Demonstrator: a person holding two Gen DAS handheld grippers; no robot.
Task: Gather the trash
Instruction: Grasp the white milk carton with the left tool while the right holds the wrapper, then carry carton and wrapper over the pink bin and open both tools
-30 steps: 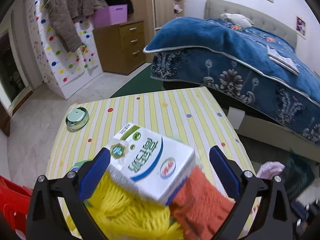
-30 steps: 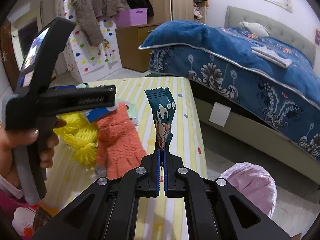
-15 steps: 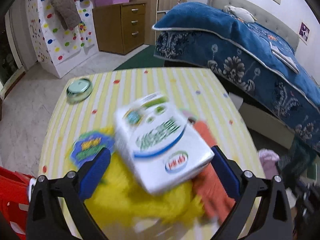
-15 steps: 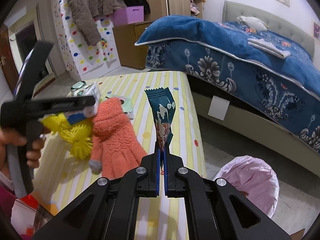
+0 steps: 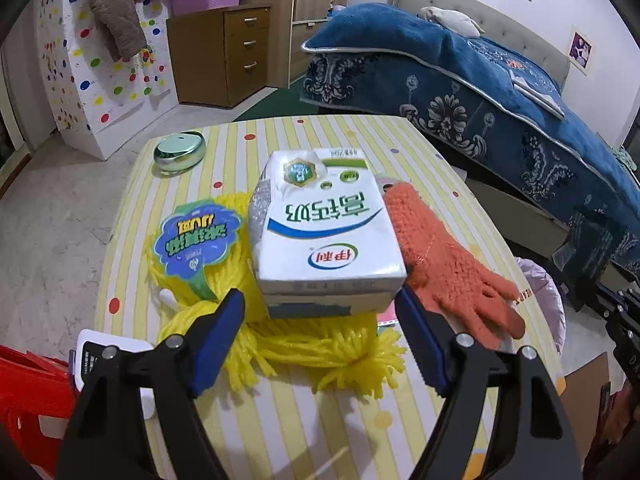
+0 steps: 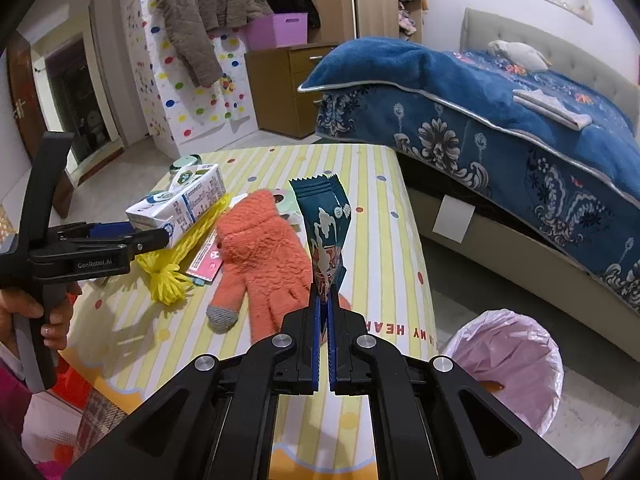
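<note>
Left wrist view: my left tool (image 5: 320, 320) sits with its blue pads wide apart, one on each side of the near end of the milk carton (image 5: 324, 236), not clamped on it as far as I can see. Carton lies flat, print upside down to me, resting on a yellow yarn mop head (image 5: 280, 344) with a blue-green label tag (image 5: 196, 236) to its left. Orange glove (image 5: 448, 264) just beside the carton on the right, fingers pointing toward the worktop (image 5: 312, 424) edge. Small round green tin (image 5: 179, 153) farther back on the left, well apart from the pile. Beyond that, a wooden drawer cabinet (image 5: 236, 56) and the bed with blue blanket (image 5: 500, 92). Right wrist view: my right tool (image 6: 323, 312) is closed tight on the lower end of a dark teal snack wrapper (image 6: 326, 232), which stands upright out of the pads, over the right part of the worktop. Pink-lined trash bin (image 6: 508, 364) is on the floor to the lower right, just past the worktop edge, wrapper not over it. Same glove and carton show to the left here, with a pink card (image 6: 206, 262) under the glove's edge and the left tool coming in from the side.
</note>
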